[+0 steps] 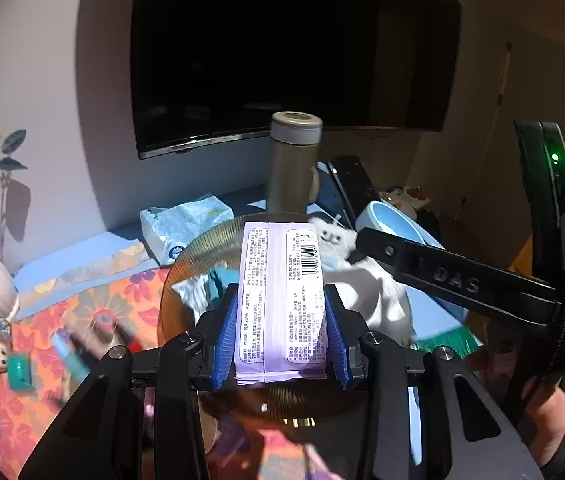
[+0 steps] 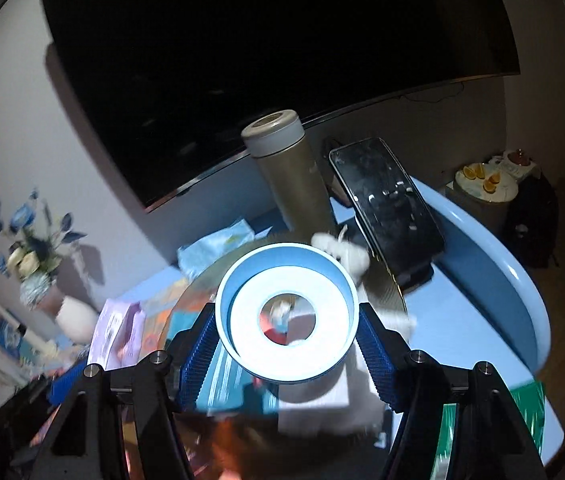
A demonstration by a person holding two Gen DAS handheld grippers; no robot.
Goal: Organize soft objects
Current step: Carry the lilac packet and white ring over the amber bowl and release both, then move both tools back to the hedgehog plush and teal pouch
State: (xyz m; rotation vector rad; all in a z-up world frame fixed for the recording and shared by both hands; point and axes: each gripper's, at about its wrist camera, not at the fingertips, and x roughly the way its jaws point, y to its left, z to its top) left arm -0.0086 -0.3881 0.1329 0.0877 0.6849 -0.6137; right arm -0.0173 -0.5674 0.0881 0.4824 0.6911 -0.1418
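Behind everything hangs a dark television screen (image 1: 290, 48) on a pale wall, above a blue table (image 2: 478, 280) partly covered by an orange floral cloth (image 1: 94, 304); a vase of blue flowers (image 2: 62, 304) stands at the left edge. On the table a round, ribbed glass plate (image 1: 198, 256) lies in the middle; beyond it stands a grey-brown thermos (image 1: 293, 164), upright, and just right of that a black phone (image 2: 386, 200) leans on a stand. A light-blue tissue pack (image 1: 182, 228) lies left of the thermos; a white plush toy (image 1: 346, 256) lies at the plate's right rim.

Left gripper (image 1: 282, 328) — its blue ribbed pads pinch a lilac wipes packet (image 1: 282, 296) from both sides, printed back and barcode facing up, held above the plate. Right gripper (image 2: 286, 344) carries a blue-and-white ring-shaped object (image 2: 286, 316) between its blue pads, the ring's open centre facing the camera; the pads sit at its left and right edges, seemingly clamped on it, over the plate. From the right wrist view the lilac packet shows at far left, blurred; from the left wrist view the right gripper's black body crosses the plush toy.
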